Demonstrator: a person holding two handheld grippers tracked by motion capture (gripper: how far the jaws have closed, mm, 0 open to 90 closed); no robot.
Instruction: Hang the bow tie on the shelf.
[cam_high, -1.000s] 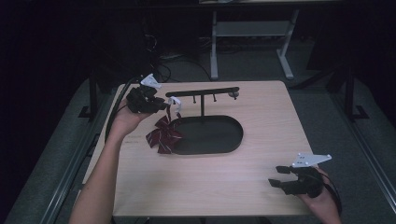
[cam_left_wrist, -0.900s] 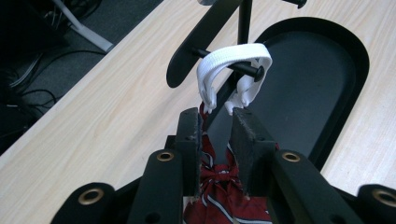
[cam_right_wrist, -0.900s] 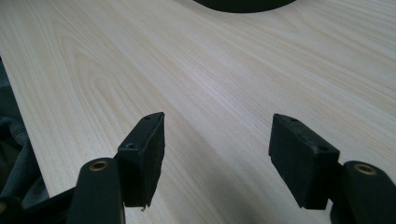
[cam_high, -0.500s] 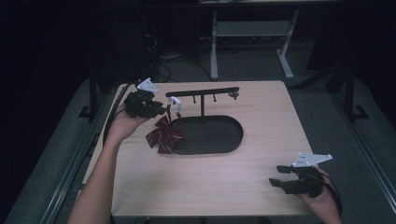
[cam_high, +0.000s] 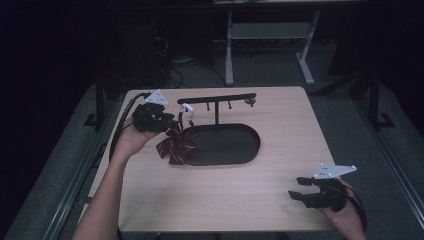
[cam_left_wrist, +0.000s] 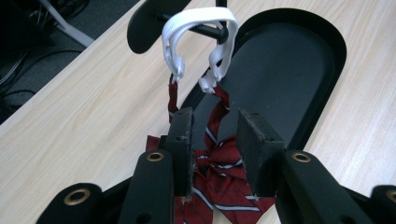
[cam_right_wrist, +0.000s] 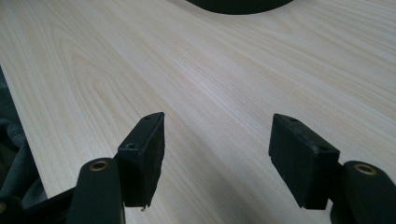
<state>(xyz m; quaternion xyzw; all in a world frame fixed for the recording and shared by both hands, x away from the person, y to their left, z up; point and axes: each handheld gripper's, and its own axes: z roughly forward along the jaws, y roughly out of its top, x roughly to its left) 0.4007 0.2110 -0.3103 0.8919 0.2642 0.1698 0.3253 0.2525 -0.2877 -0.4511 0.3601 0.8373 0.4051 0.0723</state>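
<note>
A dark red striped bow tie (cam_high: 175, 145) hangs by its white strap (cam_high: 186, 110) from the left end of the black stand's crossbar (cam_high: 217, 98), and its lower part rests at the rim of the stand's oval base (cam_high: 230, 147). My left gripper (cam_high: 170, 122) is beside it at the table's left. In the left gripper view the jaws (cam_left_wrist: 215, 116) have just been opening. They stand apart around the bow tie's (cam_left_wrist: 219, 172) red bands below the white strap (cam_left_wrist: 196, 21), and the pads are not pressing on them. My right gripper (cam_high: 297, 189) rests open and empty at the near right corner.
The light wooden table (cam_right_wrist: 210, 70) lies bare under the open right gripper (cam_right_wrist: 217, 126), with the oval base's rim (cam_right_wrist: 238, 4) far ahead of it. Small pegs hang from the crossbar's middle and right end (cam_high: 250, 102). A dark floor and a desk frame (cam_high: 265, 45) lie beyond the table.
The left gripper has shifted slightly back from the stand toward the near left. The bow tie stays hanging in place. The right gripper has not moved.
</note>
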